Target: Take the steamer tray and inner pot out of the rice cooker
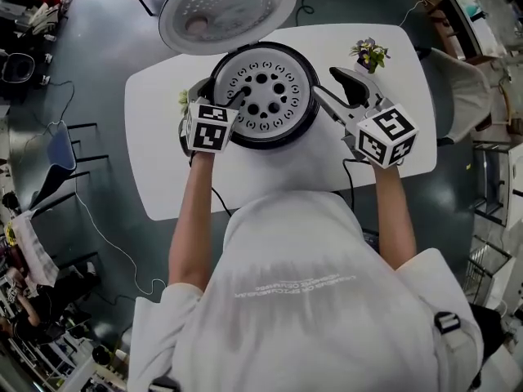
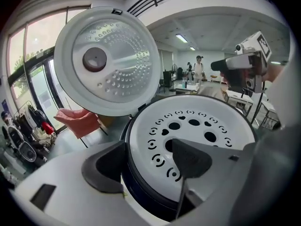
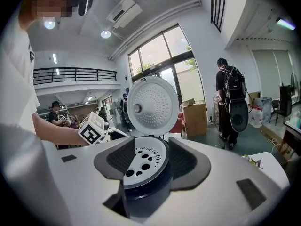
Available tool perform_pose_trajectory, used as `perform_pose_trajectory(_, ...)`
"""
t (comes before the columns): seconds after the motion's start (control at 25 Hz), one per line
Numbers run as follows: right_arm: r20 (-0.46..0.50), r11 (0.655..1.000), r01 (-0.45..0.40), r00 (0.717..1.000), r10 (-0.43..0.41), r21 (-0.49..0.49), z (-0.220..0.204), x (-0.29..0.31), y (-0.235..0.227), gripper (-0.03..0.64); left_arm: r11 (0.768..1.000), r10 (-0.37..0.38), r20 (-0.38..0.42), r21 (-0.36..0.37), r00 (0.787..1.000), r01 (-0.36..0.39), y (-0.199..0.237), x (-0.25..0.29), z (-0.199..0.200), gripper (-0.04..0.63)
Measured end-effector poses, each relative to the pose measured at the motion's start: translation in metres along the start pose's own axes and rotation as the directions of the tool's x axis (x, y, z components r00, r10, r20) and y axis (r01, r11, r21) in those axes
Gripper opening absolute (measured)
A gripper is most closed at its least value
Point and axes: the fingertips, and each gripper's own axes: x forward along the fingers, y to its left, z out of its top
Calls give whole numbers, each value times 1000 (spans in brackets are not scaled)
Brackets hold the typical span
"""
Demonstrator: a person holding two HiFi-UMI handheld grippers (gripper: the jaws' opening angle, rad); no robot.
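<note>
The lid [image 1: 227,11] is raised, exposing the tray [image 1: 261,88]. The left gripper [image 2: 148,164] is held wide astride its rim, apparently for grasping. The right gripper [image 3: 151,161] is held wide alongside.

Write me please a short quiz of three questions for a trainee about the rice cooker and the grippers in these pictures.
1. True or false: the lid of the rice cooker is shut.
2. Choose one. The steamer tray lies: A. inside the rice cooker; B. on the table; C. on the lid.
3. Fill in: the jaws of the left gripper stand ___.

Key: 1 false; 2 A; 3 open.
</note>
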Motion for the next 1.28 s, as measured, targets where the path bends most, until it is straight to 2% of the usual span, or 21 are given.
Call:
perform_pose_trajectory(0.28, -1, 1000, -23, 1000, 23, 1, 1, 9, 5, 219, 988, 60, -35, 148, 998, -54, -1, 6, -4, 313)
perform_pose_trajectory(0.56, 0, 999, -38, 999, 38, 2, 2, 13, 9, 219, 985, 54, -47, 169, 997, -46, 2, 2, -6, 302)
perform_pose_trajectory(0.72, 7, 999, -32, 999, 31, 7, 2, 8, 7, 219, 978, 72, -75, 203, 995, -56, 8, -1, -8, 250)
perform_pose_trajectory(0.84, 13, 1000, -24, 1000, 24, 8, 1, 3, 1, 219, 973, 87, -85, 220, 993, -66, 9, 1, -8, 241)
perform_pose_trajectory(1.08, 21, 1000, -20, 1000, 20, 9, 1, -2, -2, 216, 974, 97, -83, 211, 992, -77, 10, -1, -3, 207)
perform_pose_trajectory(1.28, 21, 999, -35, 999, 35, 5, 1, -1, 1, 216, 963, 135, -64, 242, 989, -116, 14, -6, 5, 179)
